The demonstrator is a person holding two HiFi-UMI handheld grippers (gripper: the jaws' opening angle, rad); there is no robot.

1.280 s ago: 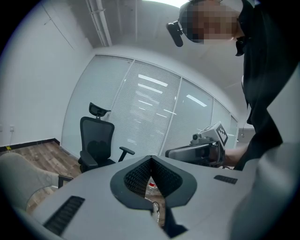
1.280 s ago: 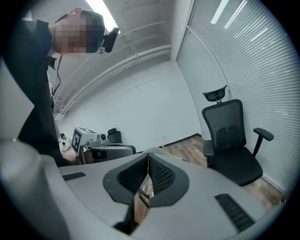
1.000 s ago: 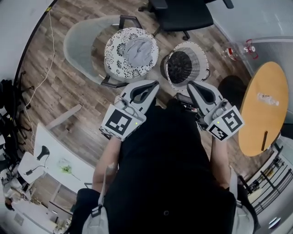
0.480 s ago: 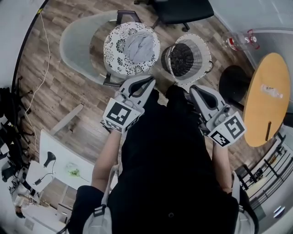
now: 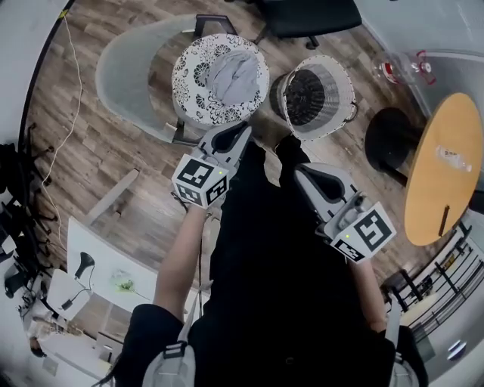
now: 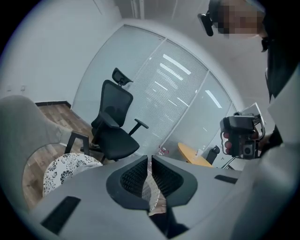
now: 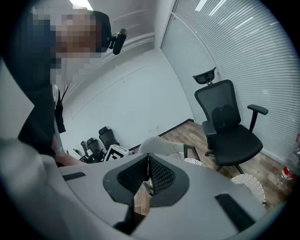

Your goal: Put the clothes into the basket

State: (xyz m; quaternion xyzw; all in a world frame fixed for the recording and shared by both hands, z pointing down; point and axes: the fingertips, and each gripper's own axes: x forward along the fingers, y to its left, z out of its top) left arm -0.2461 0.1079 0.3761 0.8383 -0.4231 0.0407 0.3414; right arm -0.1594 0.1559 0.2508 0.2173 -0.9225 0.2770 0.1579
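The left gripper (image 5: 242, 132), jaws closed together on nothing, reaches forward on an outstretched forearm, its tip at the near edge of the patterned seat (image 5: 193, 91). The right gripper (image 5: 301, 172), likewise closed and empty, hangs nearer the body, aimed toward the basket (image 5: 342, 83). Grey clothes (image 5: 233, 74) lie on the seat, beside the basket.

A pale grey garment (image 5: 231, 74) on a black-and-white floral seat cushion (image 5: 189, 85), a white wicker basket (image 5: 344, 98) with a dark inside, a brown wood-plank floor (image 5: 83, 151), a black office chair (image 5: 310, 11) and a yellow-tan round desk (image 5: 439, 189).
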